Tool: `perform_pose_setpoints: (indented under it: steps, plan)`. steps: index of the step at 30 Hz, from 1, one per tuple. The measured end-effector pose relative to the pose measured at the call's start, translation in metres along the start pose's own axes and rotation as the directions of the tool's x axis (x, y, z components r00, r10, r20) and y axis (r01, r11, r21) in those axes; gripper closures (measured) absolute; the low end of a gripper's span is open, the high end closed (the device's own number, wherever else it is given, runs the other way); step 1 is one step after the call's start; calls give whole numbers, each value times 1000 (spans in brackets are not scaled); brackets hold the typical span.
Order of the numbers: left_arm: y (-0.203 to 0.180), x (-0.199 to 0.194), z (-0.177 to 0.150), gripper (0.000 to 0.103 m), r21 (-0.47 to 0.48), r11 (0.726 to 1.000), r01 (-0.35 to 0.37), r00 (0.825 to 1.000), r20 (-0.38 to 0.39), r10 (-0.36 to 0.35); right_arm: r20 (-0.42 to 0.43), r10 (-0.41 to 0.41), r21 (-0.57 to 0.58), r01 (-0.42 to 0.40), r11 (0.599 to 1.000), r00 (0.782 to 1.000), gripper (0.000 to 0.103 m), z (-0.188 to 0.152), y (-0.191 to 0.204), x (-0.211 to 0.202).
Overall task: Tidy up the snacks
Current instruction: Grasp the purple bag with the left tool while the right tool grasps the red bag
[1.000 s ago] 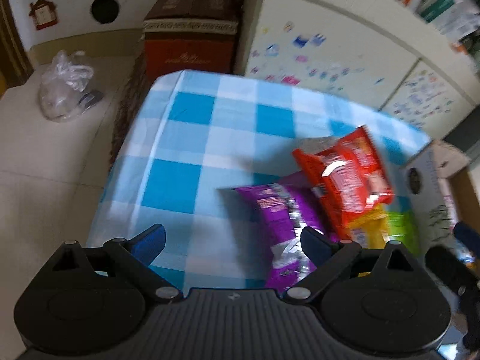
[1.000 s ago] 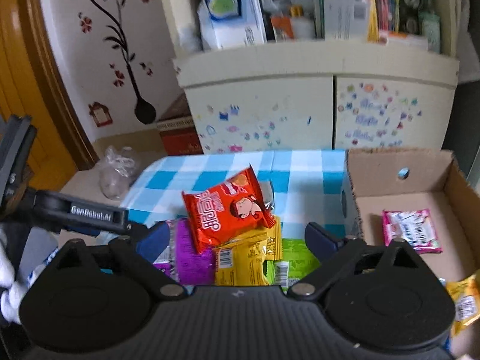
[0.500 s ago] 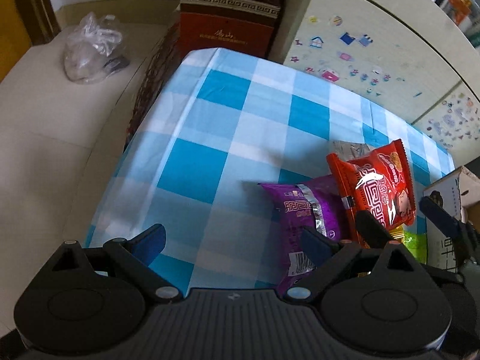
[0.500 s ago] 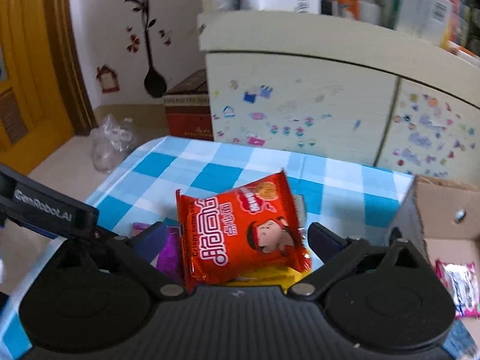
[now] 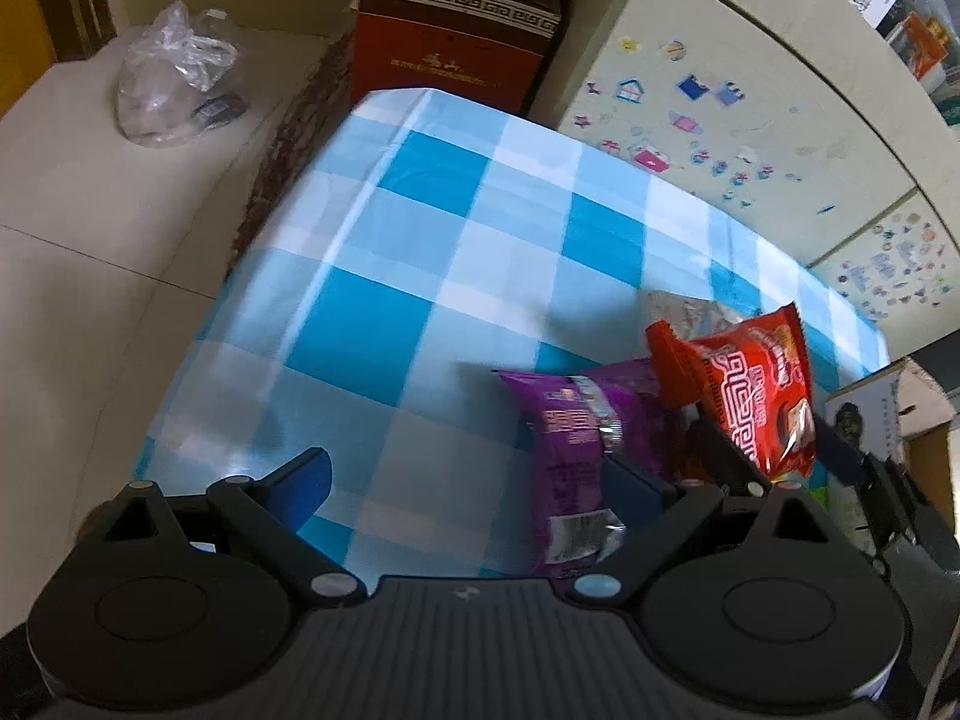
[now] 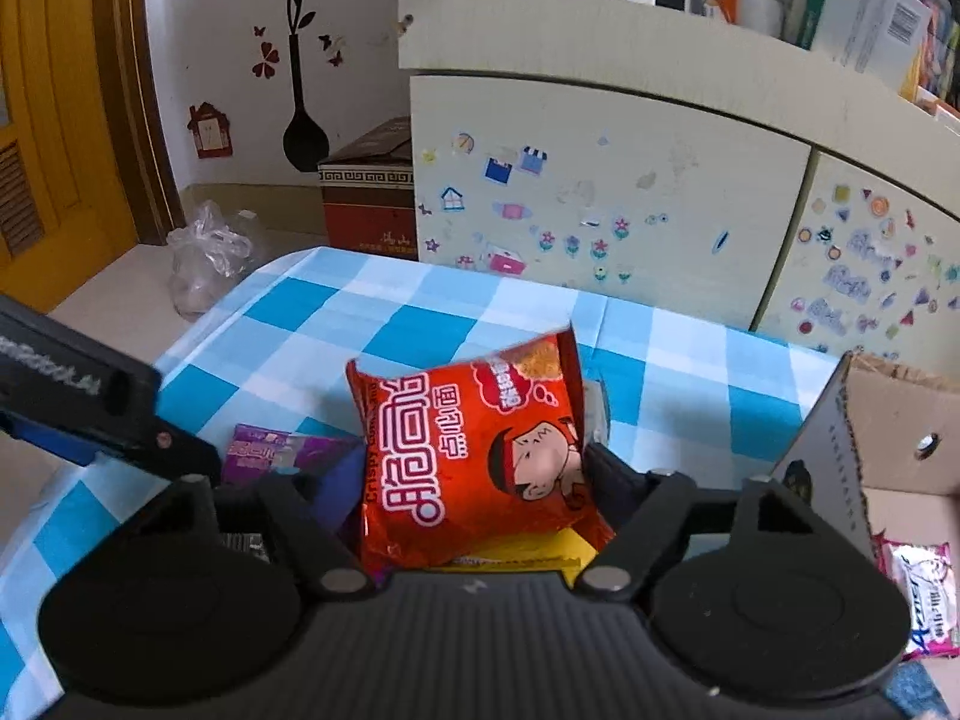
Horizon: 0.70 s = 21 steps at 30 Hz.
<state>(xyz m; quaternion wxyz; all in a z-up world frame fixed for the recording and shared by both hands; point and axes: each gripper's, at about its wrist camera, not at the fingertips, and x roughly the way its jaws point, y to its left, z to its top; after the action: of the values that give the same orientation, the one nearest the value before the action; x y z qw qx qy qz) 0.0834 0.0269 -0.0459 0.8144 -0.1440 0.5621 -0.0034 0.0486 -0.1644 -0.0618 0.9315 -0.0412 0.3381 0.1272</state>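
Note:
A red snack bag (image 6: 474,456) stands between the fingers of my right gripper (image 6: 474,480), which is shut on it; it also shows in the left wrist view (image 5: 756,396), lifted above the pile. A purple snack bag (image 5: 576,456) lies on the blue checked tablecloth (image 5: 420,276), with a yellow bag (image 6: 516,558) under the red one. My left gripper (image 5: 474,480) is open and empty, its right finger over the purple bag. The cardboard box (image 6: 900,450) at the right holds a pink-and-white packet (image 6: 924,600).
A cream cabinet with stickers (image 6: 600,210) stands behind the table. A red-brown carton (image 5: 456,30) and a clear plastic bag (image 5: 174,84) sit on the floor at the left. The table's left edge drops to the tiled floor (image 5: 78,276).
My right gripper has closed on the red bag and raised it off the pile. My left gripper has drifted forward over the table, staying open.

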Motion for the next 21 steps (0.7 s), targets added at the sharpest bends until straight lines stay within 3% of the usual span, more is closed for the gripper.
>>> perform_pose_setpoints:
  steps: [10, 14, 21]
  plan:
    - [-24, 8, -8, 4, 63, 992, 106, 994, -4, -106, 1, -59, 132, 59, 990, 998, 27, 4, -26, -51]
    - [-34, 16, -12, 4, 97, 990, 102, 995, -7, -102, 11, -100, 209, 96, 973, 995, 27, -3, -36, -79]
    - [-43, 33, -11, 4, 97, 993, 70, 997, 12, -71, 53, -84, 310, 64, 948, 995, 27, -10, -43, -102]
